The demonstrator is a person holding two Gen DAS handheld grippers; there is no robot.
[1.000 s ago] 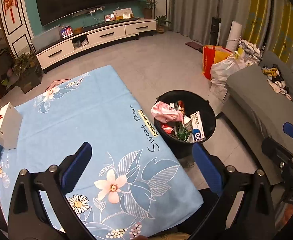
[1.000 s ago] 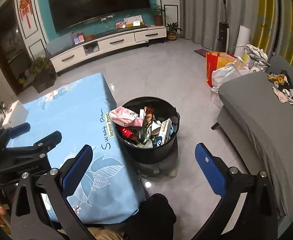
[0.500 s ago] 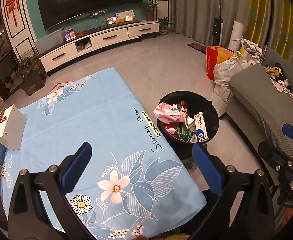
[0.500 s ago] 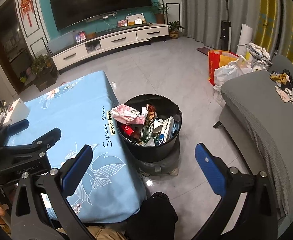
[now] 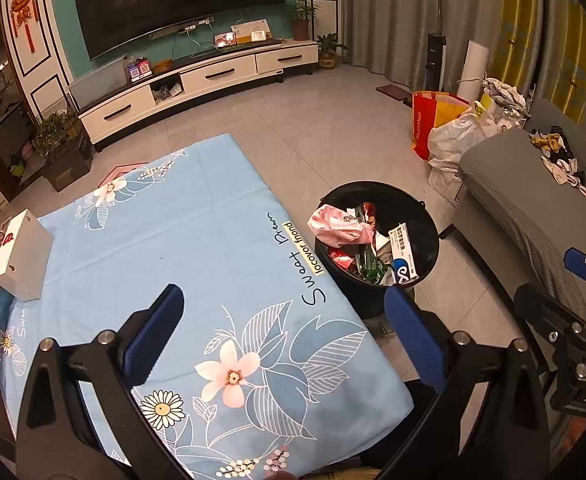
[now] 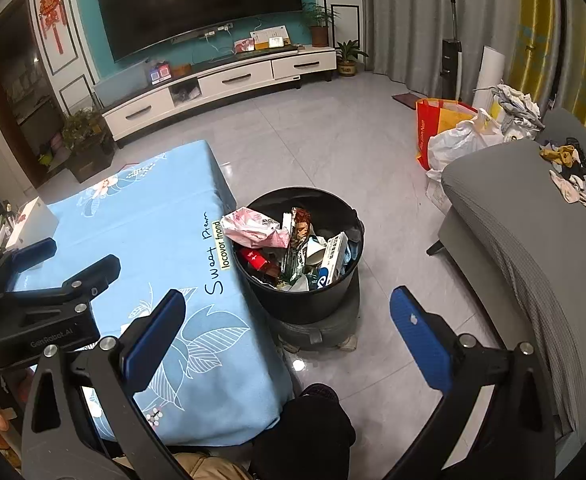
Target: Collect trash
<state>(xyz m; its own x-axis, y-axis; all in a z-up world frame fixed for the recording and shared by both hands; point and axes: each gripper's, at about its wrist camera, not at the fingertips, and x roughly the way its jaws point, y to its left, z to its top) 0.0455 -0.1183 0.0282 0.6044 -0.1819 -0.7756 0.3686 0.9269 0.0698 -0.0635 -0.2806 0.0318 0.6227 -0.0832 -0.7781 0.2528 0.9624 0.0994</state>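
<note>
Right wrist view: both claws, right claw (image 6: 287, 322) and left claw (image 5: 285, 326), gape empty; heaped bin (image 6: 335, 300) ahead of the right claw could spill wrappers if bumped.

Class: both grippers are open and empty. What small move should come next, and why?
Probably draw both back and stop. The left gripper and right gripper hold nothing, the round black bin is full, and the blue floral tablecloth carries only a white cardboard box.
</note>
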